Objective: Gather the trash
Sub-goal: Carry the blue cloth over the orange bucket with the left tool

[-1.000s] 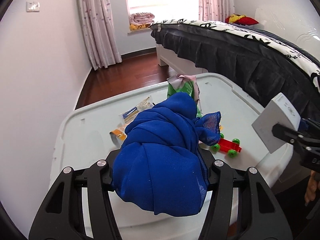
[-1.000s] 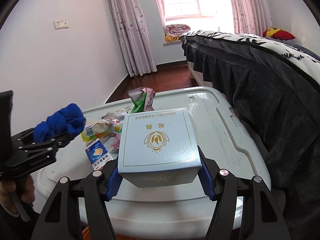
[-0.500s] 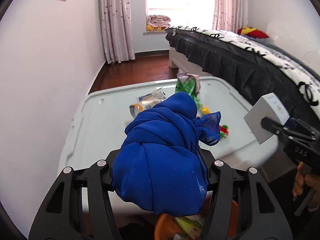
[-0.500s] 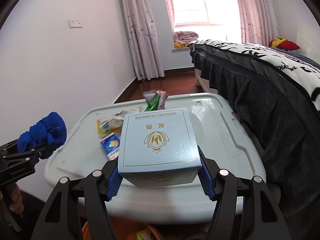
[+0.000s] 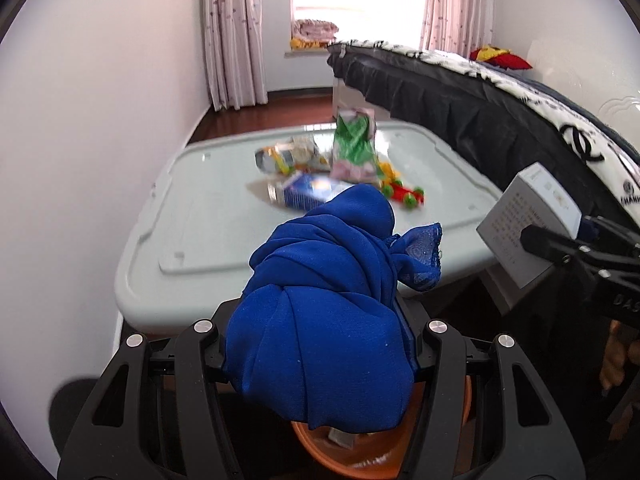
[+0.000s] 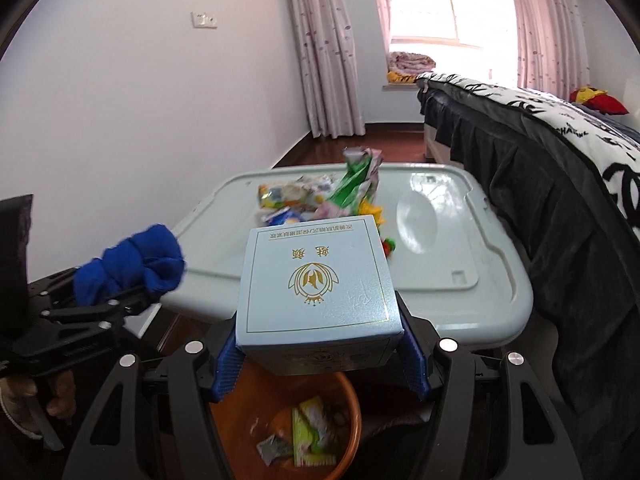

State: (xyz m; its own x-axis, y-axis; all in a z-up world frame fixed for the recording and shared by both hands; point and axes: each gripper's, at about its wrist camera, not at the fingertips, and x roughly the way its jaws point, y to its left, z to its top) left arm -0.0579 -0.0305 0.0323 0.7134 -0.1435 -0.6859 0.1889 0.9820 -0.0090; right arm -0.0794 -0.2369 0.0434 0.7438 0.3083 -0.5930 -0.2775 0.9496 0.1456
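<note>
My left gripper (image 5: 320,344) is shut on a bundled blue cloth (image 5: 324,312), held above the orange bin (image 5: 360,452); the cloth also shows in the right wrist view (image 6: 128,264). My right gripper (image 6: 318,354) is shut on a pale blue box (image 6: 316,284) with gold print, held over the same orange bin (image 6: 348,412), which holds several wrappers. The box also shows at the right of the left wrist view (image 5: 528,224). More trash lies on the grey lid (image 6: 460,248): a green-pink bag (image 5: 354,144), a blue carton (image 5: 304,192) and snack wrappers (image 6: 288,196).
A red and green toy car (image 5: 404,194) lies on the lid. A bed with a dark skirt (image 6: 560,184) runs along the right. A white wall is at the left, curtains and a window at the back.
Both grippers have pulled back from the lid toward me with cloth and box still held. The orange bin has come into view below them.
</note>
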